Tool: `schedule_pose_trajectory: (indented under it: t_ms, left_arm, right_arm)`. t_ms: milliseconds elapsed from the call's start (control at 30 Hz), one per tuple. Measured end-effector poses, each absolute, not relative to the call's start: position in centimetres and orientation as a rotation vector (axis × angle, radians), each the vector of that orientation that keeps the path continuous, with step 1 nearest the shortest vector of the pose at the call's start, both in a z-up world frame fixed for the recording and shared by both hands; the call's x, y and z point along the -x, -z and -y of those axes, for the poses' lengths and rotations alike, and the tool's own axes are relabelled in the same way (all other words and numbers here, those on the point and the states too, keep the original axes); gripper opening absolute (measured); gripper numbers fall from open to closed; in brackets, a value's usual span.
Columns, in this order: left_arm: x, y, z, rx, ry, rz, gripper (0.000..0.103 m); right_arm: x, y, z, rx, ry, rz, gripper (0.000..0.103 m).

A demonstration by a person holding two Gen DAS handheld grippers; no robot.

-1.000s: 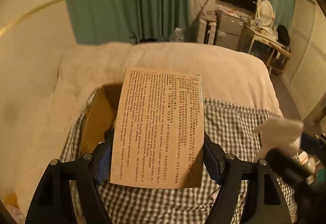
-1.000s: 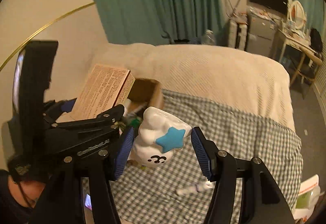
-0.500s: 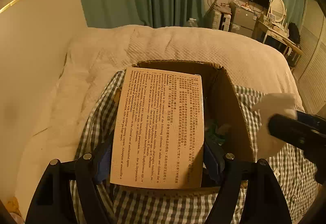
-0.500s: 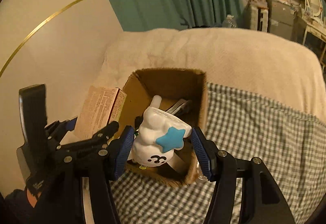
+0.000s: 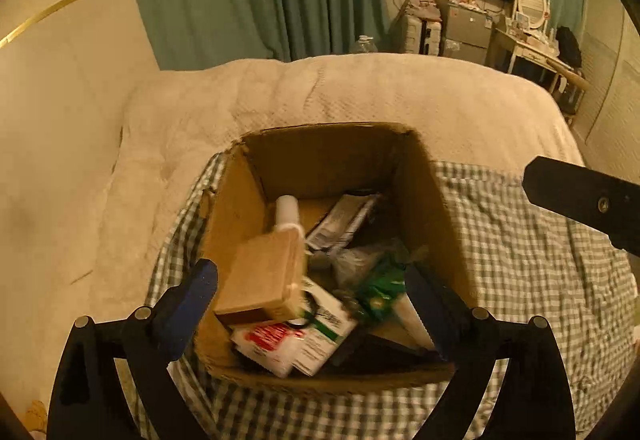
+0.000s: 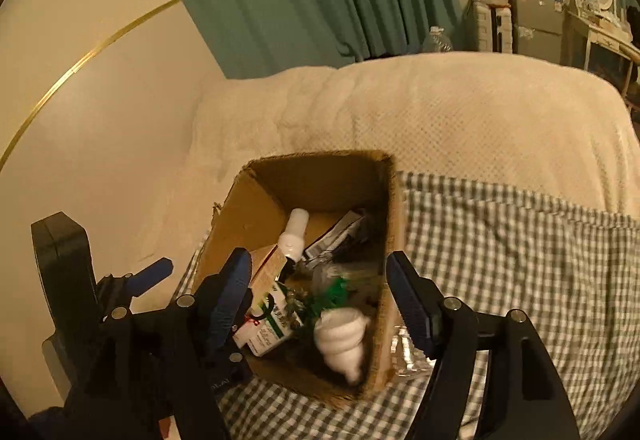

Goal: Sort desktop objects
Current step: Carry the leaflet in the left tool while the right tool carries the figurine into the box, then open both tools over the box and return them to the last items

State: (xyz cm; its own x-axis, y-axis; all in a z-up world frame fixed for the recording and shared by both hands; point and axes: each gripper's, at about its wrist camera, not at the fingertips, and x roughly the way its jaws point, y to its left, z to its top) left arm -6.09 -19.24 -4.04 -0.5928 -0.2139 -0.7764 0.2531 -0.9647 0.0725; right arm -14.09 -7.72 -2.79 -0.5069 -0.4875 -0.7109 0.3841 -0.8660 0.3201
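An open cardboard box (image 5: 336, 156) (image 6: 320, 176) stands on a checked cloth and holds several items. My left gripper (image 5: 312, 290) is open above the box's near side; the brown medicine carton (image 5: 262, 280) (image 6: 266, 270) is loose and blurred between its fingers, dropping into the box. My right gripper (image 6: 320, 292) is open above the box; the white cloud-shaped toy (image 6: 342, 340) is loose and blurred inside the box near its right wall. A white bottle (image 5: 288, 210) (image 6: 296, 230) lies deeper in the box.
The box also holds a red-and-white packet (image 5: 276, 340), a green packet (image 5: 380, 292) and a dark sachet (image 5: 344, 216). A cream blanket (image 5: 360, 92) covers the bed beyond. The checked cloth (image 5: 520, 260) spreads to the right. A foil packet (image 6: 404, 356) lies beside the box.
Both grippers moved over the box and opened. The brown carton left my left gripper and the white toy left my right gripper; both are falling into the box.
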Motion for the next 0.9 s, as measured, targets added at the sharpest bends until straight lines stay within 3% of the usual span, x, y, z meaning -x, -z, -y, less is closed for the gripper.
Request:
schedule_pose_trajectory:
  t_ms: [367, 633, 900]
  left_arm:
    - [4.7, 2.3, 8.1, -1.367, 2.569, -0.094, 0.101]
    - [4.2, 8.4, 0.5, -1.380, 2.485, -0.095, 0.101]
    - [6.5, 17.6, -3.4, -1.411, 2.407, -0.145, 0.101]
  right_arm:
    - [10.4, -0.1, -4.2, -1.200, 2.485, 0.053, 0.069]
    - [9.1, 2.2, -14.7, -1.328, 2.527, 0.015, 0.069]
    - [8.8, 6.5, -18.3, -1.429, 2.478, -0.020, 0.069]
